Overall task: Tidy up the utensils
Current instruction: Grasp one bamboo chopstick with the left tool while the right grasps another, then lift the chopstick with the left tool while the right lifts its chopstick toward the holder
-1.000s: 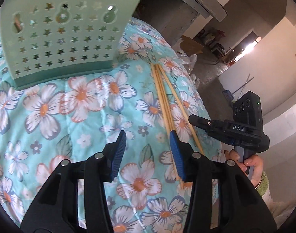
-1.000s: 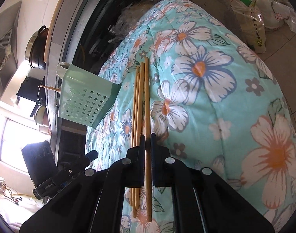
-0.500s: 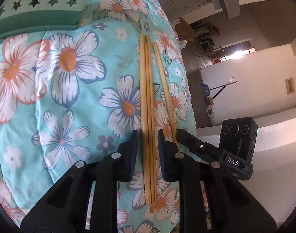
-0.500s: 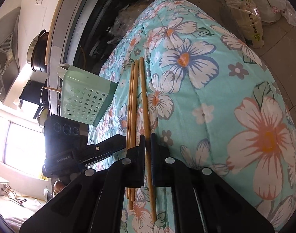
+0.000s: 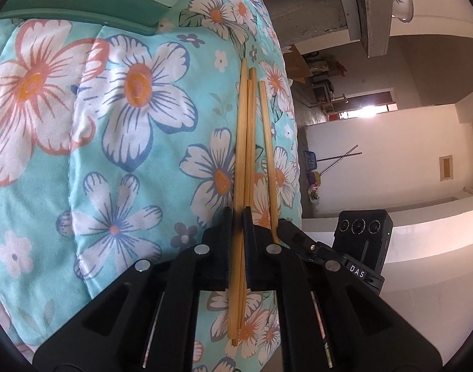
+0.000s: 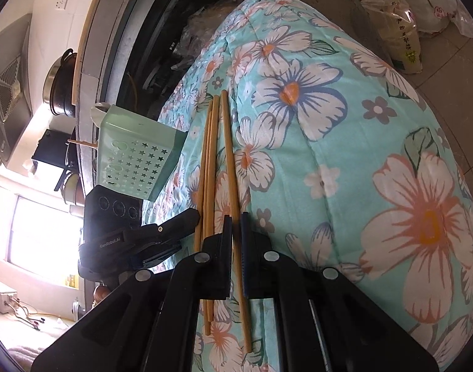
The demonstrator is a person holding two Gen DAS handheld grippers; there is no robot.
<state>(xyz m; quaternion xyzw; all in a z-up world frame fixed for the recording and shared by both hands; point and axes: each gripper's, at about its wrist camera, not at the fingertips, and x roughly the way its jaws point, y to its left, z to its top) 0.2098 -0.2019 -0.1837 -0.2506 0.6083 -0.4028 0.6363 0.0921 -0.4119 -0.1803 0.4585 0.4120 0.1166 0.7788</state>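
Several bamboo chopsticks lie side by side on a floral quilt (image 5: 112,161). In the left wrist view my left gripper (image 5: 237,217) is shut on a bundle of chopsticks (image 5: 244,142); one more chopstick (image 5: 267,142) lies just right of it. In the right wrist view my right gripper (image 6: 236,221) is shut on that single chopstick (image 6: 228,155), with the bundle (image 6: 208,161) to its left, held by the left gripper (image 6: 187,220). The right gripper (image 5: 286,232) also shows in the left wrist view. A mint green perforated utensil holder (image 6: 134,161) stands beyond, also at the left view's top (image 5: 81,15).
The quilt (image 6: 345,155) drops off at its right edge toward a tiled floor with plastic bags (image 6: 397,31). A dark pot (image 6: 59,86) and a counter are behind the holder. A concrete beam (image 5: 345,6) hangs above the quilt's far end.
My left gripper has moved over the chopstick bundle and shut on it. My right gripper has stayed shut on the single chopstick.
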